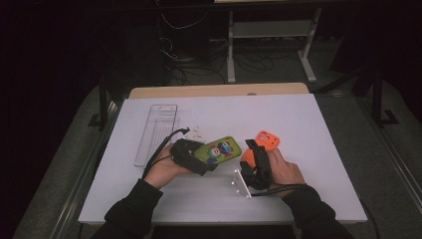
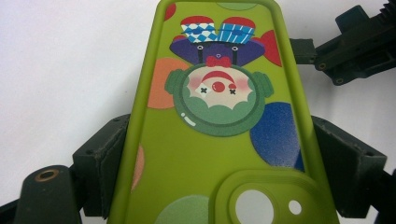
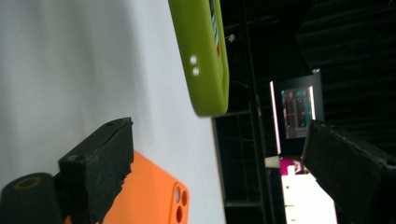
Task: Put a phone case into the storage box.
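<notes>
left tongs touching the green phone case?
Touching. In the left gripper view both pads press the side edges of the green phone case, with no gap; the left tongs hold it.

bare table (image 1: 298, 194) right and front, clear tray (image 1: 157, 132) left, orange case (image 1: 267, 139) beside green case (image 1: 219, 151)

Room dark around the evenly lit white table (image 1: 298, 129), soft shadows under the hands, high view slightly grainy; gripper views bright, the green phone case (image 2: 215, 116) sharp with its near edge softened, black jaws blurred close up, background beyond table murky.
</notes>
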{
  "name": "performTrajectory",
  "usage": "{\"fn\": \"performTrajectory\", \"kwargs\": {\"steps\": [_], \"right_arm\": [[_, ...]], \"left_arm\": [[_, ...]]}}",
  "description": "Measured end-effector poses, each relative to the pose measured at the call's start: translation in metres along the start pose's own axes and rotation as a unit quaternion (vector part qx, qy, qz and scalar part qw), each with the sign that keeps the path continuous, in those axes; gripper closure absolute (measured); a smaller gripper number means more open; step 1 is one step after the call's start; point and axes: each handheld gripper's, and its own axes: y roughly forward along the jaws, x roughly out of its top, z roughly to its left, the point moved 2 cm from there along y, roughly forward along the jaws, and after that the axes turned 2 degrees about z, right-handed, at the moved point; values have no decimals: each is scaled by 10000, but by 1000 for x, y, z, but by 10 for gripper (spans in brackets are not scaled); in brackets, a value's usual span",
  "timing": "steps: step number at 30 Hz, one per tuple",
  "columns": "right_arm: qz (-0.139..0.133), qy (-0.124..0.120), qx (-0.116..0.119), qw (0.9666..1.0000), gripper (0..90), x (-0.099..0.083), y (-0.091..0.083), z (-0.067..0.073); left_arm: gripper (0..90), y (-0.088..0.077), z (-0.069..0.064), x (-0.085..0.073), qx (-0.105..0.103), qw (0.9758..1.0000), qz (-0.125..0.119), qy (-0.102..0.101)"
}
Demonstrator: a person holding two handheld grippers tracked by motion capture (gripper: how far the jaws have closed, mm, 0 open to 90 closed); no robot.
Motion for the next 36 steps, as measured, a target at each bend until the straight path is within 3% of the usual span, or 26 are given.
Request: {"fn": "performTrajectory", "kwargs": {"steps": [3,5,7,8,13,14,16,20,21,26,36], "right_arm": [[-56,-86,-48,9999,109,3,0,2],[-86,-142,-86,9998,124,5,0,4],[-172,-271,-188,9993,131,8,0,3],[-143,-292,-195,9993,138,9,0,4],[-255,-401,-287,9985,233,17,-2,5],[-294,-316,-332,9985,251,19,-2,6],[-314,-424,-304,9981,286,22,-3,7],[-331,-524,-188,9979,339,27,-3,11],[-314,-600,-193,9975,355,28,-3,11],[-360,-601,-209,9973,463,31,-4,13],[-489,-738,-272,9957,606,35,-7,16]], "left_arm": [[149,2,-2,1,-7,10000,-64,-61],[149,1,-1,1,0,10000,47,84],[149,3,-4,1,-12,10000,-55,-37],[149,1,-2,1,-8,10000,46,78],[149,2,-3,1,-33,9999,63,124],[149,3,-5,2,-50,10000,-36,-8],[148,3,-5,1,-43,9999,44,98],[149,4,-7,2,-71,10000,-23,53],[149,4,-6,2,-80,9999,56,143],[149,6,-8,2,-107,9999,-1,80],[149,8,-12,3,-127,9998,9,149]]}}
